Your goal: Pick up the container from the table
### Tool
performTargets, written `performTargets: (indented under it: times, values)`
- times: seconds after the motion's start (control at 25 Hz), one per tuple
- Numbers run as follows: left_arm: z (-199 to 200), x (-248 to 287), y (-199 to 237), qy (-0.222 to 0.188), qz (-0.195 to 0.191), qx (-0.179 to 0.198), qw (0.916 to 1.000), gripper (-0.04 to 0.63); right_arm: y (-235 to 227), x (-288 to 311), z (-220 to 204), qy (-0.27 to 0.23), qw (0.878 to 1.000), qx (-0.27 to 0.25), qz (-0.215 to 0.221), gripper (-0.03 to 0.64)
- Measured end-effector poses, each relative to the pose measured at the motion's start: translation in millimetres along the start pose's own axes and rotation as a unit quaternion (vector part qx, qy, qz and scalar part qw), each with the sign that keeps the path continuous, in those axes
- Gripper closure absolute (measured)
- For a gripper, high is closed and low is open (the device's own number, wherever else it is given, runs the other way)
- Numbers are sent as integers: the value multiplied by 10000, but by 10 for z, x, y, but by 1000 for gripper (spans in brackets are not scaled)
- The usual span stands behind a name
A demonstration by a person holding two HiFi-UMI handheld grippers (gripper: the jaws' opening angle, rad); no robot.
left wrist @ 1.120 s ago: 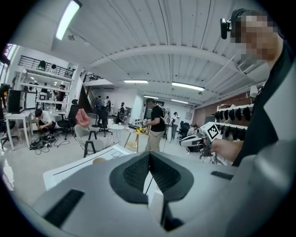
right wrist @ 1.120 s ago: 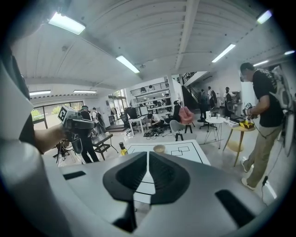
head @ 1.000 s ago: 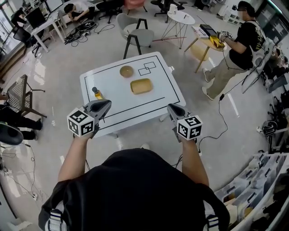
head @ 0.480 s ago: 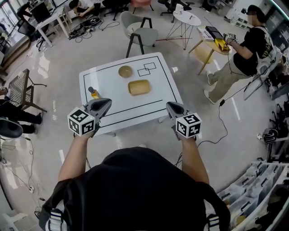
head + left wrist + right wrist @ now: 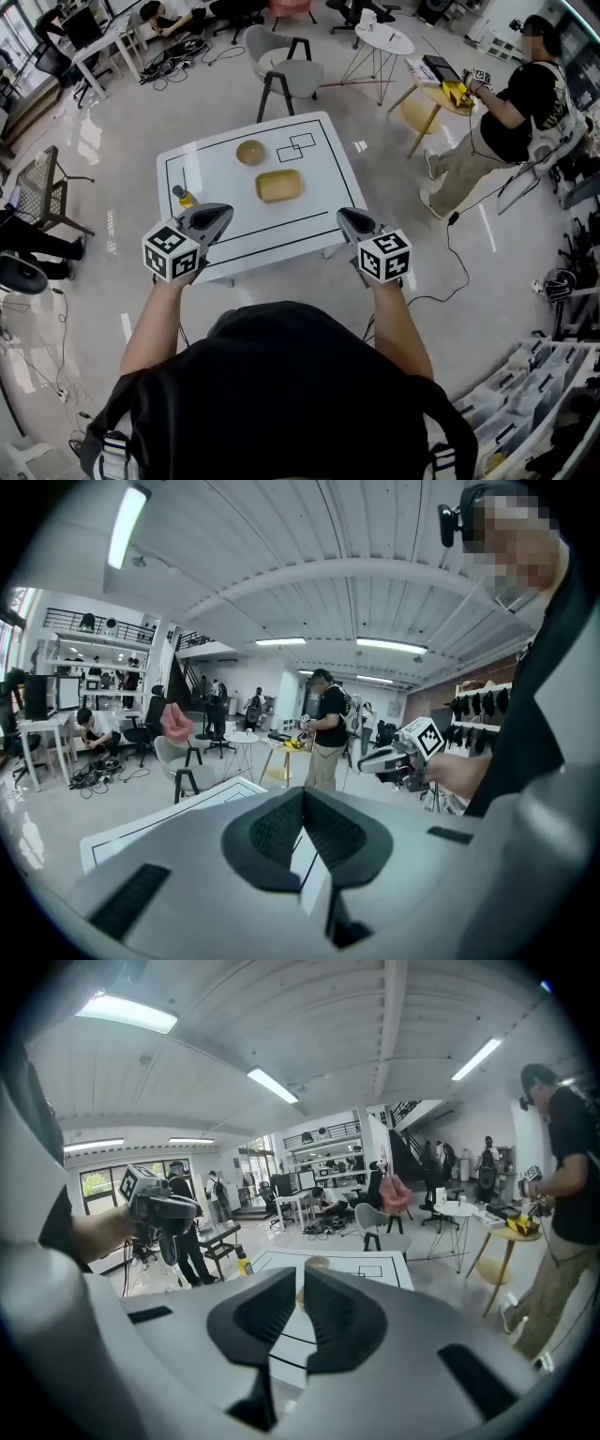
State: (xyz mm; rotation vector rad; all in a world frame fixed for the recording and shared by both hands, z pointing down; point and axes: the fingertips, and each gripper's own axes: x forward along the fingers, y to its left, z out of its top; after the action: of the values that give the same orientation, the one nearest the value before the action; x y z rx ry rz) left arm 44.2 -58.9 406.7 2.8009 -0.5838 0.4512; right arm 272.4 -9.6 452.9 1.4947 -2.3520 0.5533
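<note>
A tan rectangular container (image 5: 279,186) lies in the middle of the white table (image 5: 211,155), empty and untouched. My left gripper (image 5: 217,215) hovers over the table's near left edge, its jaws shut and empty (image 5: 302,795). At the near right corner my right gripper (image 5: 346,218) is held short of the container. Its jaws (image 5: 302,1281) have just been opening to a narrow slit with nothing between them. Through that slit a sliver of the container (image 5: 299,1297) shows.
A round tan bowl (image 5: 250,152) sits behind the container. A small yellow bottle (image 5: 181,197) stands at the table's left, just ahead of my left gripper. A grey chair (image 5: 286,75) stands beyond the table, and a person (image 5: 497,112) is at a side table to the right.
Both grippers have edged forward toward the table. The table and its objects have slid left in the head view. The right jaws have parted slightly.
</note>
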Motion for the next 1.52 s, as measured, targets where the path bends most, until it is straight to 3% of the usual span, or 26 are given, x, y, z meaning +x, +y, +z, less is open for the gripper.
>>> performTargets:
  times: [0.8,1.52]
  values:
    - [-12,70,115,-58,44,-49,10000,586,-80,125,131,121,9997,-230,47,580]
    - [-124,222,683,-39,-14,-341,9994,586,-257,827,189,460,9987,-209,82,575]
